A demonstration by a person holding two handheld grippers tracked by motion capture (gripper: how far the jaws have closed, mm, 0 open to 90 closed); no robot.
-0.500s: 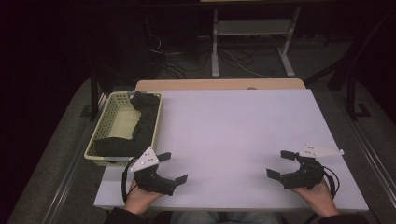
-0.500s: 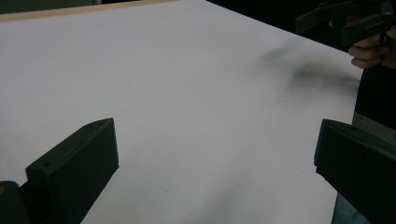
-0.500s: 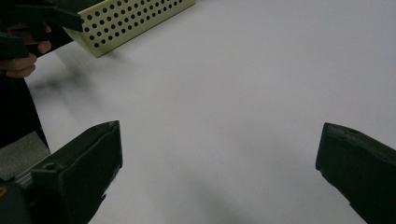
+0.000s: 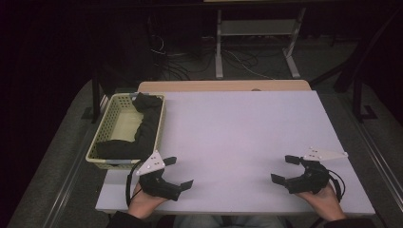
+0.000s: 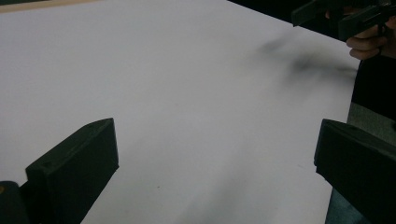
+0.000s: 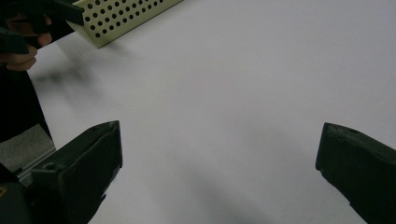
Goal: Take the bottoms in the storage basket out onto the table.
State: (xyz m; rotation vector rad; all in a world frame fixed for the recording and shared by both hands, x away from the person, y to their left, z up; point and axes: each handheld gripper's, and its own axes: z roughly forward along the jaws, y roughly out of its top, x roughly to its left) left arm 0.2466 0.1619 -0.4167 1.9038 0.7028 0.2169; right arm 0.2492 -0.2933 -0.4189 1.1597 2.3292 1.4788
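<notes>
Inside yellow basket, dark cloth lengthwise, far end bent, both tongs wide, empty.

This looks like a lab or test room, not a home. A big flat white table top sits on a light wooden desk in a dark room. Behind it, black cables lie in loops on the grey floor near the grey metal legs of a stand. A pale yellow plastic basket with many small holes stands on the table's left side.
</notes>
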